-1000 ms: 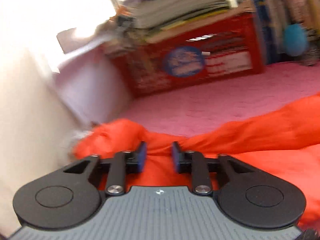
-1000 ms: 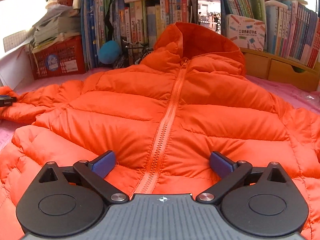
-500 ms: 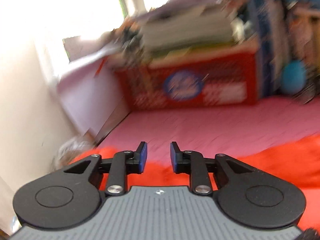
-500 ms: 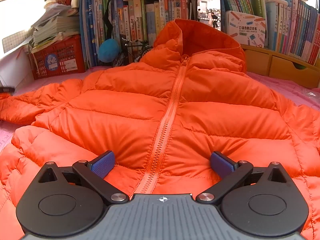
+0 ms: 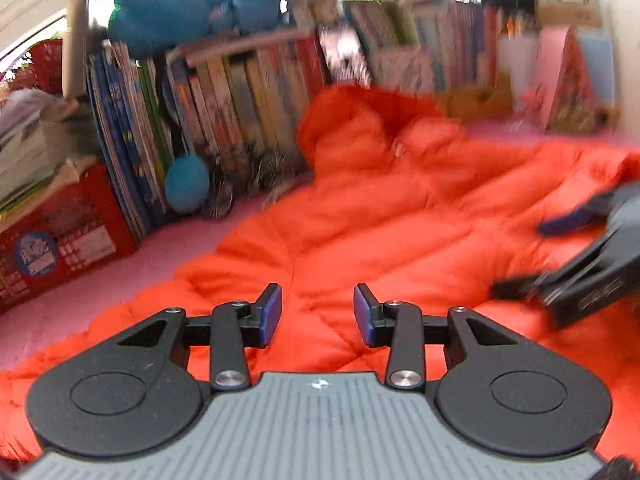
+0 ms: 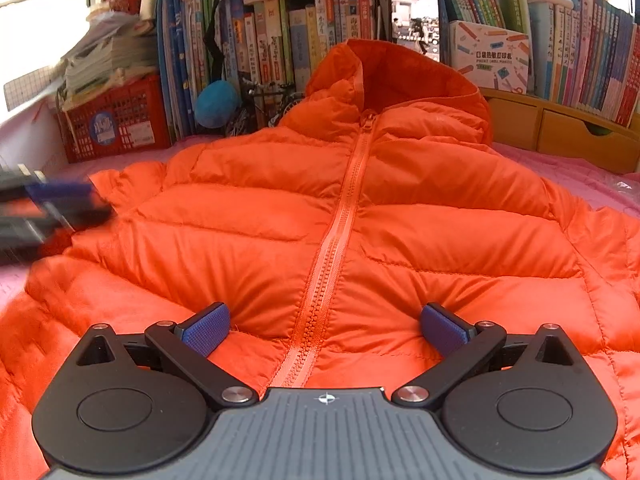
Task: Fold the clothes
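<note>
An orange hooded puffer jacket (image 6: 400, 208) lies zipped and face up on the pink cover, its hood against the books. My right gripper (image 6: 324, 328) stands wide open low over the hem, one pad on each side of the zipper, gripping nothing. My left gripper (image 5: 318, 312) hovers over the jacket's (image 5: 380, 232) left side, near the sleeve. Its jaws are opening and only fabric lying below shows in the gap. The left gripper (image 6: 52, 204) also shows blurred at the left edge of the right wrist view, and the right gripper (image 5: 544, 252) at the right edge of the left wrist view.
A red crate (image 6: 116, 128) with stacked papers stands at the back left. Rows of books (image 6: 280, 40), a propped phone (image 6: 416, 16), a blue ball (image 6: 216, 104) and wooden drawers (image 6: 560, 128) line the back. The pink cover (image 5: 100, 280) shows left of the jacket.
The left gripper has swung from the sleeve end by the red crate to face the jacket's body, and its jaws have widened. The right gripper has not moved.
</note>
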Available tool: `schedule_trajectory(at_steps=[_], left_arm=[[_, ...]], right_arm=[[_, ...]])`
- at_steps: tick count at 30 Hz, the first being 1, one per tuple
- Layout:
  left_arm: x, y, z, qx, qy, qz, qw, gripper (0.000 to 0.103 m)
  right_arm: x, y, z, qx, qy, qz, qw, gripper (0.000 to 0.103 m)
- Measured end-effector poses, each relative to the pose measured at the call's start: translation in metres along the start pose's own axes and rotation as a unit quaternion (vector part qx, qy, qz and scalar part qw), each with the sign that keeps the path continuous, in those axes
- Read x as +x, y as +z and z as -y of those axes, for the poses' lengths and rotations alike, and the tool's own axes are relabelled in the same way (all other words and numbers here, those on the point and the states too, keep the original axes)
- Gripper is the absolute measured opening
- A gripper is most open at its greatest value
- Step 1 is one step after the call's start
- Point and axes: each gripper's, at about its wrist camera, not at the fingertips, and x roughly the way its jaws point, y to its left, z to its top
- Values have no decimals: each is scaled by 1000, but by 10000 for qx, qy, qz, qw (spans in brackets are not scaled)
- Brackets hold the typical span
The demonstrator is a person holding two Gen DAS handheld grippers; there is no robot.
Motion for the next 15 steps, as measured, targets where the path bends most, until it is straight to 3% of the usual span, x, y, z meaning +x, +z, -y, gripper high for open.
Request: schedule_trajectory(at_steps=[2,4,6,9,11,13,15], left_arm=[[16,16,0,-145,62,6,9999,37],[31,38,-4,-365,97,72,9993,37],[55,55,3,-248,178,10,9995,37],[96,58,13,79,461,-306,9984,39],[115,51,15,220,738,-472,9959,39],[123,43,7,257,963,-510,9937,39],[125,38,-5,237,1144,-546,9917,39]], right_arm=[[-5,11,3,43,115,157,9998,102],[-15,35,7,-178,39,746,9970,102],[-13,58,14,-423,-47,1151,9924,100],[16,77,25,-424,72,896,9950,87],[43,76,33,-419,42,505,9978,85],[71,65,44,-678,-645,114,9955,86],[76,56,65,-648,-754,128,9950,91]])
